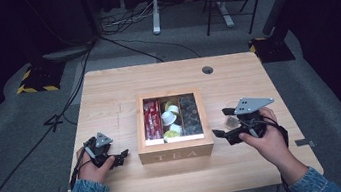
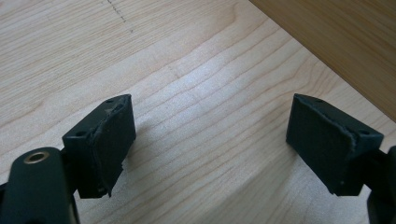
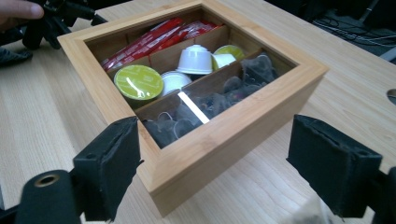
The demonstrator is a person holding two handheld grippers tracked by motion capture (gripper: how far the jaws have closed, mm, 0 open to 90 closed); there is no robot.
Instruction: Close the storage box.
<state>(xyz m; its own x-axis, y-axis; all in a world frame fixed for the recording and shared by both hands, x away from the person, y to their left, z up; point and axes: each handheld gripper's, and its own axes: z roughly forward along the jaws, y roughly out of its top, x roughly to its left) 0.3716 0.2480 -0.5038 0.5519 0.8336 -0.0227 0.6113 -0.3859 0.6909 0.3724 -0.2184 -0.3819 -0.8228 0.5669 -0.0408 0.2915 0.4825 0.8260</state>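
A wooden box (image 1: pixel 176 153) marked TEA sits mid-table, and its three compartments show through the framed top. They hold red packets (image 1: pixel 152 120), white and yellow-green pods (image 1: pixel 170 117) and dark tea bags (image 1: pixel 191 116). My left gripper (image 1: pixel 122 156) rests low at the box's front left corner, open over bare wood (image 2: pixel 210 126), with the box wall (image 2: pixel 336 42) at its upper right. My right gripper (image 1: pixel 222 122) is open to the right of the box and faces its near corner (image 3: pixel 215 149). The pods (image 3: pixel 195 59) and the tea bags (image 3: pixel 210 102) lie beyond its jaws.
The wooden table (image 1: pixel 107 94) has a cable hole (image 1: pixel 207 69) at its back right. A pale, blurred scrap (image 3: pixel 308 214) lies by the right jaw. The left gripper and a hand (image 3: pixel 18 9) show beyond the box. Floor cables and stands lie behind the table.
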